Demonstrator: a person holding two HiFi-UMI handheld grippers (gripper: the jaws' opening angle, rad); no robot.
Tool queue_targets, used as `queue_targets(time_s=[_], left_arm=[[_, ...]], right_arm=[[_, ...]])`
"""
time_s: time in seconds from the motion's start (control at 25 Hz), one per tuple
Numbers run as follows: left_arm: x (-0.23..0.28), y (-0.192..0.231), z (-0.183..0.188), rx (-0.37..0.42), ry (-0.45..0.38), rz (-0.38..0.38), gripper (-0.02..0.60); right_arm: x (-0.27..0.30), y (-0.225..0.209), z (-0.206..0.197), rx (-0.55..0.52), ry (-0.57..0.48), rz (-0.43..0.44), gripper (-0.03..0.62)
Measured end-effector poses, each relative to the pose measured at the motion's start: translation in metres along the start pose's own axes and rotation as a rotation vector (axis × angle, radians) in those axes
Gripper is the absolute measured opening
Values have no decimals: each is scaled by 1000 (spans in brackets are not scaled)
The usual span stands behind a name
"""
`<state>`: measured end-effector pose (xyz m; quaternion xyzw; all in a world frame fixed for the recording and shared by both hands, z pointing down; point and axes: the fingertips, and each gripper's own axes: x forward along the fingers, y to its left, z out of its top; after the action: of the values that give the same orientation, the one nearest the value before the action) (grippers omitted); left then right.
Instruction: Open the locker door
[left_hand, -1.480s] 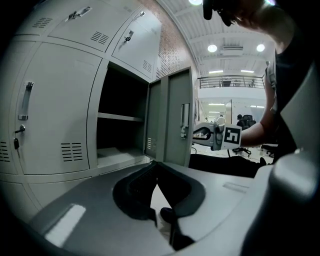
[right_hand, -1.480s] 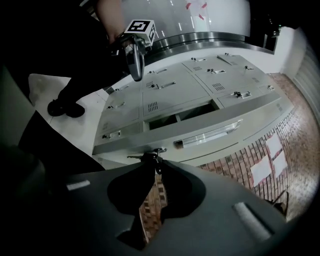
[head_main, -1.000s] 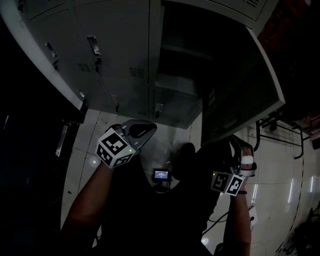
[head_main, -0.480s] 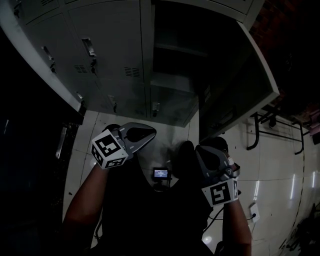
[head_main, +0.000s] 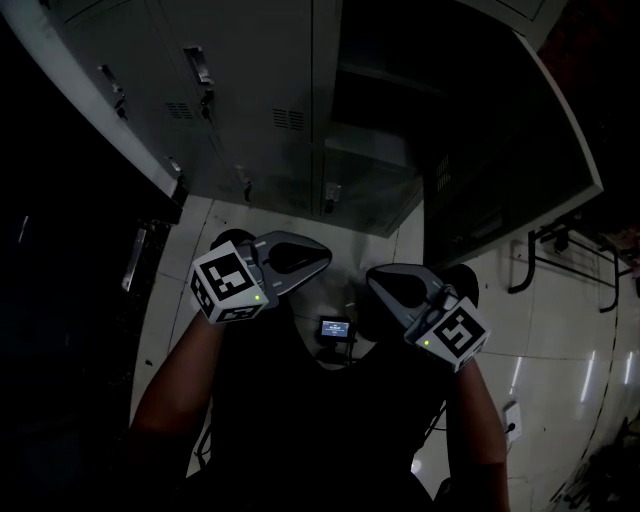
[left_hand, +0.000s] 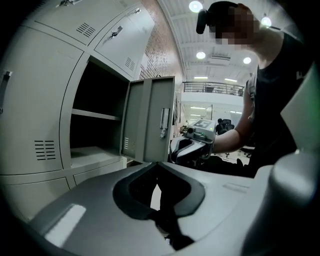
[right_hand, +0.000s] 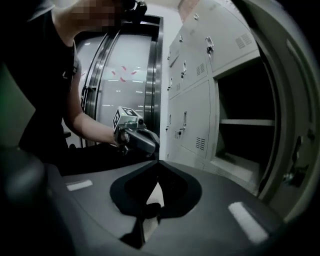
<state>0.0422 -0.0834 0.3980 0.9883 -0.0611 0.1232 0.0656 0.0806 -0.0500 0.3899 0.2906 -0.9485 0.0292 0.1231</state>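
Plainly the locker door (head_main: 515, 150) stands swung wide to the right of its open compartment (head_main: 375, 110), well clear of the frame, so I judge the task as good as done. Inside the compartment a bare shelf (left_hand: 95, 115) shows, and the neighbouring doors (head_main: 250, 90) in the grey bank are closed.

Both tools are held low, close to the person's body and well apart from the locker. The left tool (head_main: 322, 262) has its jaws pressed together with nothing between them. The right tool (head_main: 374, 280) is likewise pressed together on nothing. Their tips point toward each other over the pale floor (head_main: 560, 340).

As for handling, the door looks like thin painted sheet steel: stiff, fairly light, and free to swing on its hinges, so a small pull should move it. The flat painted face seems smooth and likely slippery for the pads. The better hold is the small upright handle (left_hand: 164, 123) near the free edge, seen from the left gripper view, because it gives the jaws something to pinch and sits far from the hinge side. The bare free edge is a second choice, though it may slide out of a pinch.
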Motion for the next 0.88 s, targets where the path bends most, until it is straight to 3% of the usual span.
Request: queue_targets(time_s=[0.28, 0.88], left_arm=[[13, -1, -9, 30, 61, -1, 11], [10, -1, -6, 21, 44, 3, 11]], right_arm=[[-5, -17, 0, -6, -14, -33, 2], [-8, -24, -8, 1, 9, -59, 2]])
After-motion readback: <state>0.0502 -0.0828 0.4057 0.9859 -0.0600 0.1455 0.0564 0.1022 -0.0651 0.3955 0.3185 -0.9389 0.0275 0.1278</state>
